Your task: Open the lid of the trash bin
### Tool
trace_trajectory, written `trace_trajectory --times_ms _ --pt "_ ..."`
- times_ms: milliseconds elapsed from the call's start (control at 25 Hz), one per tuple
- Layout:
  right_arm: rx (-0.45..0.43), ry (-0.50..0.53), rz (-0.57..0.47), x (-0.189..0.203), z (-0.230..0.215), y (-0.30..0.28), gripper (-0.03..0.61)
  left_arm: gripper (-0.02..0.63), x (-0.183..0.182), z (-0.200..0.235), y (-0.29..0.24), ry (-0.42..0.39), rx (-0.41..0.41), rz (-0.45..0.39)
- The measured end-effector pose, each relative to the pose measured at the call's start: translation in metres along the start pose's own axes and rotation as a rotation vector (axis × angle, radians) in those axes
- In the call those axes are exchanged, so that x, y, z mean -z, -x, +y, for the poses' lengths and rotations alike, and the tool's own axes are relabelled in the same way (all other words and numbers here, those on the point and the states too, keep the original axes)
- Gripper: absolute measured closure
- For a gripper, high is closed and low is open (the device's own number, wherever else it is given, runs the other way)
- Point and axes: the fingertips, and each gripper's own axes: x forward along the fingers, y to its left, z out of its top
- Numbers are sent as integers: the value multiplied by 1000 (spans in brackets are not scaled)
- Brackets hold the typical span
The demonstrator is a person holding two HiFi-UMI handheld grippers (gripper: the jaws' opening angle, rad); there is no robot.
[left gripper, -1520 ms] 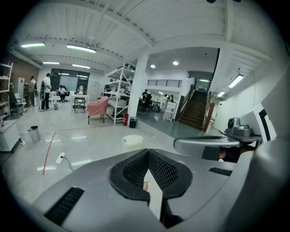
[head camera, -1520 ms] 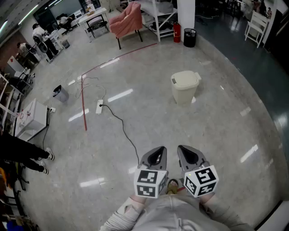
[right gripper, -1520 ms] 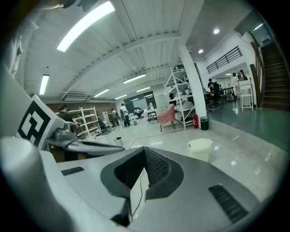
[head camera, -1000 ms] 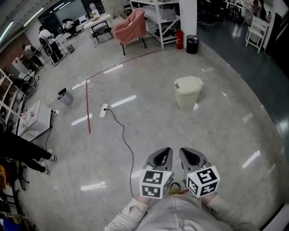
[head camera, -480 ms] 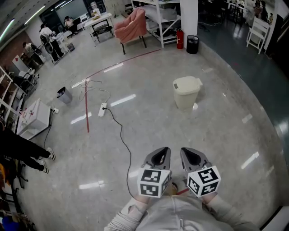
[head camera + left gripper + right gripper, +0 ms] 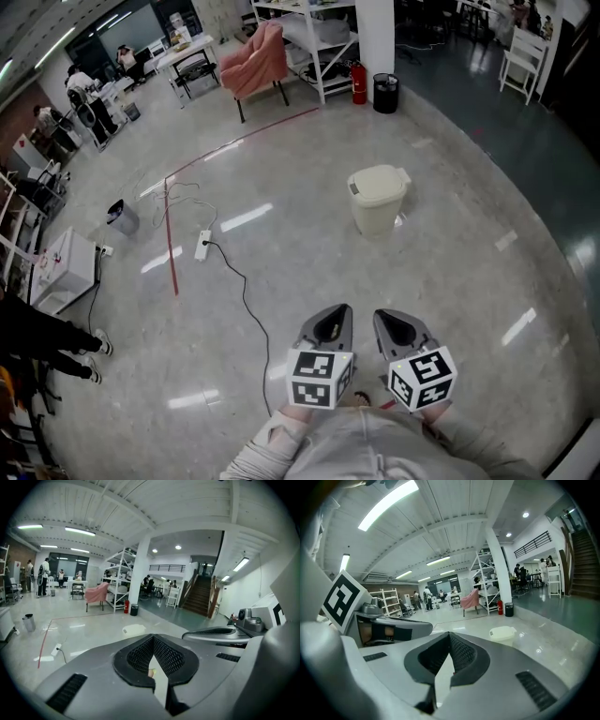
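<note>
The cream trash bin (image 6: 378, 199) stands on the polished floor a few steps ahead, with its lid down. It shows small in the left gripper view (image 6: 133, 629) and in the right gripper view (image 6: 503, 633). My left gripper (image 6: 328, 321) and right gripper (image 6: 395, 322) are held side by side close to my body, far short of the bin. Both are shut with nothing between the jaws, as the left gripper (image 6: 153, 644) and right gripper (image 6: 450, 638) show in their own views.
A black cable and white power strip (image 6: 202, 246) lie left of my path, beside a red floor line (image 6: 171, 246). A small grey bin (image 6: 120, 217) and a person's legs (image 6: 52, 333) are at the left. A pink armchair (image 6: 253, 54), fire extinguisher (image 6: 357, 82) and black bin (image 6: 384, 92) stand at the back.
The head view has shifted a little, so the bin sits slightly more to the left in it. Both grippers stay shut, side by side.
</note>
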Motion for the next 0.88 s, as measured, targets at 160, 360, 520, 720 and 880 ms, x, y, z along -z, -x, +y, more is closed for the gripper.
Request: trace_trajectory --times_ms 160,360,520,720,880 --pt "22 2 1 -12 -17 -25 580 609 -16 14 -26 -17 22 3" --pt "51 -5 -21 -36 -40 -62 580 609 -38 38 -61 -61 44 2" --pt "66 -5 -22 -53 -56 -97 580 609 -55 61 -88 -84 60 9" --pt "92 -17 -21 -72 -74 -137 580 609 -77 95 -121 -84 73 19" --pt "104 -26 -19 -89 -84 -171 580 609 -96 121 -143 -84 85 21"
